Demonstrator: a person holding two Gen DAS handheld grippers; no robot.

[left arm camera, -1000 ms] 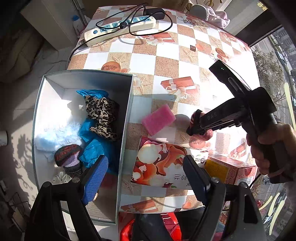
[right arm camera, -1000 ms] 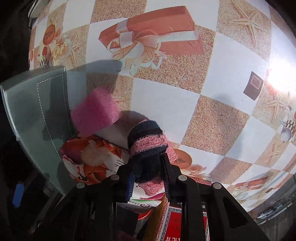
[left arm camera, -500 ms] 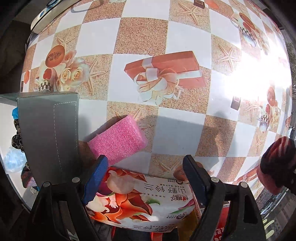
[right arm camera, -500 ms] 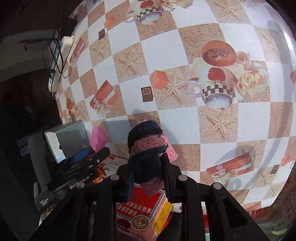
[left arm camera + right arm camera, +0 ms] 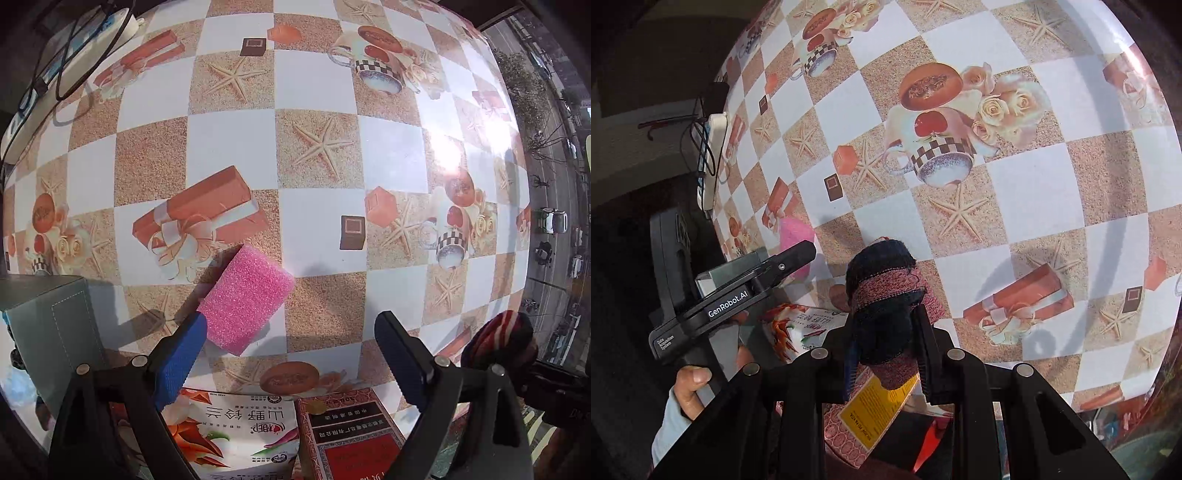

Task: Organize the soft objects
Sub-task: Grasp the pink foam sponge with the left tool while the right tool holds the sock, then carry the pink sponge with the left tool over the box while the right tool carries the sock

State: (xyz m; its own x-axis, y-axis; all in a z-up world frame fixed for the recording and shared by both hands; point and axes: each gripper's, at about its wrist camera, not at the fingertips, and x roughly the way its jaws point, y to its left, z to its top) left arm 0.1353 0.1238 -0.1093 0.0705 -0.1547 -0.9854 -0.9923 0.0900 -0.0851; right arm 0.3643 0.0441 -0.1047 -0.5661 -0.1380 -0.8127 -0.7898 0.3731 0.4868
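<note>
On my left claw the jaws stand wide apart with nothing between them. The grey box, which I judge is where the soft things go, sits off its left finger. The pink sponge lies on the table just ahead, its near-left corner touching the tip of the blue-padded left finger and well short of the right one. To take it cleanly I would slide the claw left and forward until the sponge sits centred between both pads, then squeeze gently, since foam should give and could twist out of an off-centre pinch. Just under the claw lie a printed tissue pack and a red carton, which I should avoid snagging.

My right claw is clamped on a rolled dark-and-pink sock, held up off the table; it needs carrying left to the box.

The table wears a glossy checked cloth printed with starfish, cups and gift boxes, with sun glare at the right. A power strip with cables lies at its far left, and a street with cars shows beyond the right edge.
</note>
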